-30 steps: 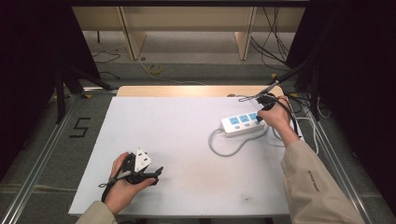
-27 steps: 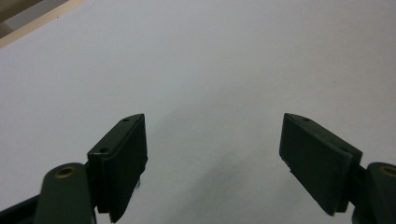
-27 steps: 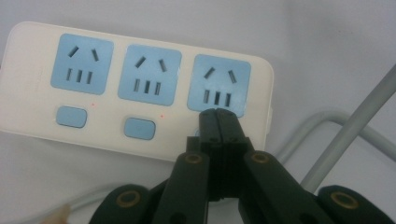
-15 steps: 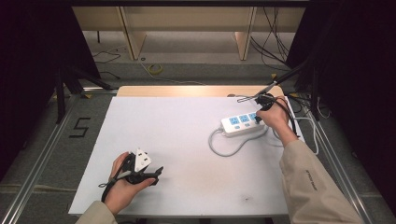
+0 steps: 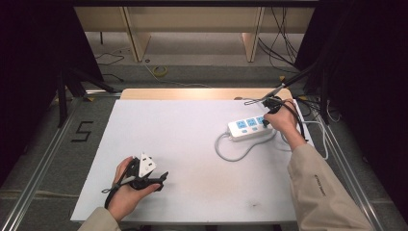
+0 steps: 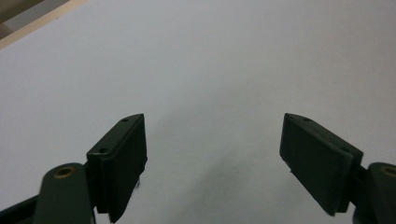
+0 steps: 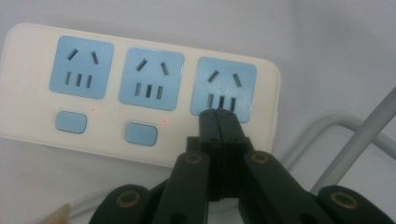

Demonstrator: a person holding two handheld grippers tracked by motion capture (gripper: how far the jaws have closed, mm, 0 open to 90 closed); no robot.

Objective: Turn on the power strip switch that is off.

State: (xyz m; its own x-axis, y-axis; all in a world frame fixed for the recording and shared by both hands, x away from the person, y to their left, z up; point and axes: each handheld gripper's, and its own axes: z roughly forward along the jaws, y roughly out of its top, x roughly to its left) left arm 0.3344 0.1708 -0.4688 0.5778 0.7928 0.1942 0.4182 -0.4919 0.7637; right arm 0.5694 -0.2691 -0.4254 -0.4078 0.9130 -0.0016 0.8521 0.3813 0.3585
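A white power strip [image 5: 248, 126] with three blue sockets lies at the right of the white table [image 5: 192, 144]. My right gripper [image 5: 266, 120] is shut, with nothing between its jaws. In the right gripper view its tips [image 7: 218, 114] rest on the power strip [image 7: 140, 93] just under the third socket [image 7: 224, 88], covering the spot below it. Two blue buttons [image 7: 71, 122] sit under the other sockets, each with a small red light beside it. My left gripper [image 5: 161, 178] lies near the front left edge, open [image 6: 212, 158] over bare table.
The strip's grey cable [image 5: 231, 154] loops toward the front of the table, and another grey cable [image 7: 327, 126] runs past the strip's right end. Black cables [image 5: 308, 103] hang off the far right corner. Wooden shelving [image 5: 192, 29] stands beyond the table.
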